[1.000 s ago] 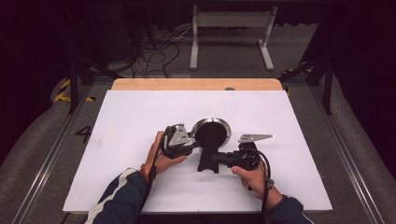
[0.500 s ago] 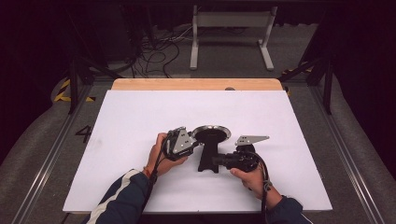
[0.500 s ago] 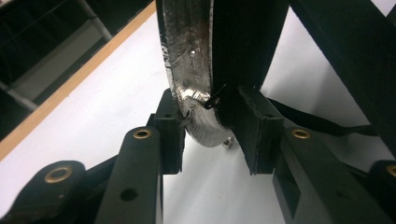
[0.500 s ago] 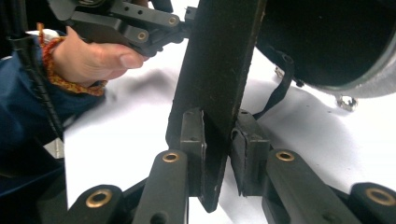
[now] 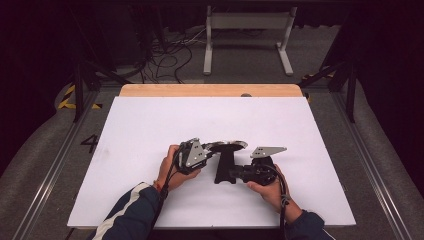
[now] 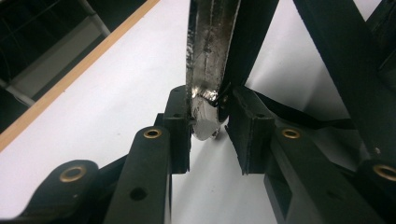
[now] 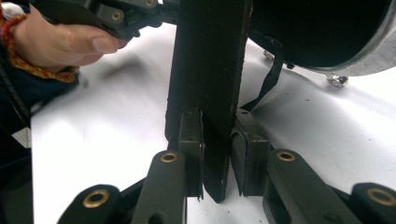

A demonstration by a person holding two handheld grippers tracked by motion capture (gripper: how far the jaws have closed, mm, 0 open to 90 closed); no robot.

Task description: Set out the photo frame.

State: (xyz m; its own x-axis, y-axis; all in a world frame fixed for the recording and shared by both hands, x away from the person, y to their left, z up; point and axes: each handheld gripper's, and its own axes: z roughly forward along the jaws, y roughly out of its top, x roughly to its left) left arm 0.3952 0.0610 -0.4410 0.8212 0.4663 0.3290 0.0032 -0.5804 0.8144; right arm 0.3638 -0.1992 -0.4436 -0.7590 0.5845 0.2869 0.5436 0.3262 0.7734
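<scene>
A black pan with a silvery rim (image 5: 228,145) is held just above the white table, seen almost edge-on in the high view. Its flat black handle (image 5: 224,169) points toward the person. My left gripper (image 5: 212,149) comes in from the left and is shut on the pan's rim (image 6: 208,51), which stands between its pads (image 6: 180,122). My right gripper (image 5: 233,175) comes in from the right and is shut on the handle (image 7: 210,65). The right gripper view also shows the pan's dark body (image 7: 327,28) at upper right and the left hand (image 7: 60,44).
A white sheet (image 5: 150,125) covers the table, with a wooden strip (image 5: 210,90) along its far edge. Metal rails (image 5: 50,175) run down both sides. Cables and a grey stand (image 5: 247,30) lie on the floor beyond.
The pan has tipped from showing its round face to the high camera to lying nearly edge-on. Both grippers kept their hold and shifted slightly toward the person.
</scene>
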